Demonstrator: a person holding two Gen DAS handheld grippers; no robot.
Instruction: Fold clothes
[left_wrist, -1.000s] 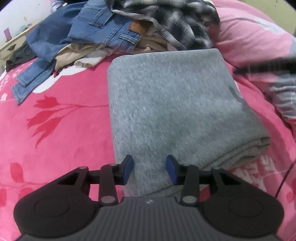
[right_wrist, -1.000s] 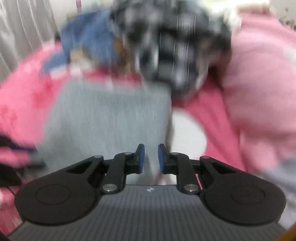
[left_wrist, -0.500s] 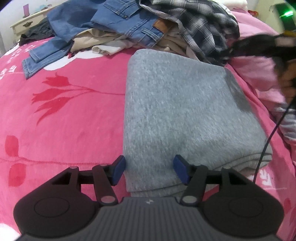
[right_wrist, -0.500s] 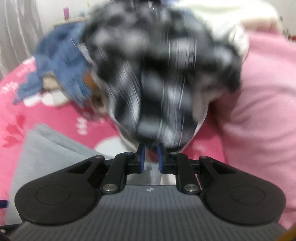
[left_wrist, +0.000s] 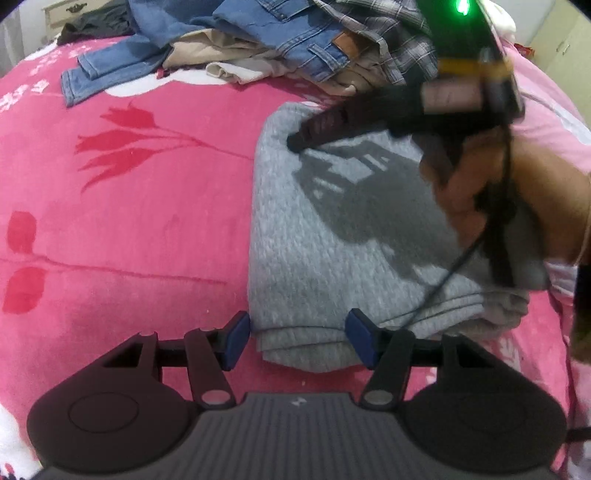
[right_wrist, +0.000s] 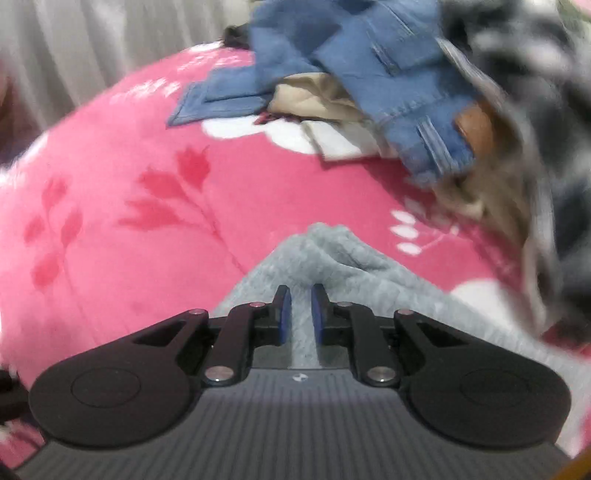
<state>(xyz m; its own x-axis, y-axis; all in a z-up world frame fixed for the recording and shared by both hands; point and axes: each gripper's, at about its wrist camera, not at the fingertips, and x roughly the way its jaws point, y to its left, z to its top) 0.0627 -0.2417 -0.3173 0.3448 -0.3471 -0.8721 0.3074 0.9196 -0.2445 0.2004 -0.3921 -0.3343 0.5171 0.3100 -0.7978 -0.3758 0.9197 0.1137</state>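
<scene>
Moved since the earlier frame: right gripper (right_wrist: 300, 310), formerly up at the plaid shirt, now sits low over the far corner of the folded grey garment (left_wrist: 354, 236); left gripper (left_wrist: 297, 341) has its fingers spread wider than before.

Left gripper: fingers wide apart, straddling the garment's near left corner, the left pad (left_wrist: 236, 339) just beside the folded edge; nothing clamped.

Right gripper: fingers narrowly parted, grey fabric (right_wrist: 332, 266) showing in the gap and bunched into a ridge just ahead; whether the cloth is pinched cannot be told.

Folded grey garment: lies flat on the pink floral blanket (left_wrist: 129, 221), layered edges toward the left gripper.

Left wrist view only: the right gripper seen from outside (left_wrist: 295, 142), tips on the garment's far corner, its shadow on the cloth; the person's hand (left_wrist: 498, 192) on the handle; a green light (left_wrist: 461, 5) on the device; a trailing cable (left_wrist: 443, 273).

Both views: unfolded pile beyond the garment, jeans (left_wrist: 295, 40) (right_wrist: 369, 66), beige clothes (left_wrist: 221, 48), plaid shirt (left_wrist: 399, 40).

Right wrist view only: a pale curtain (right_wrist: 92, 48); right side heavily blurred.
</scene>
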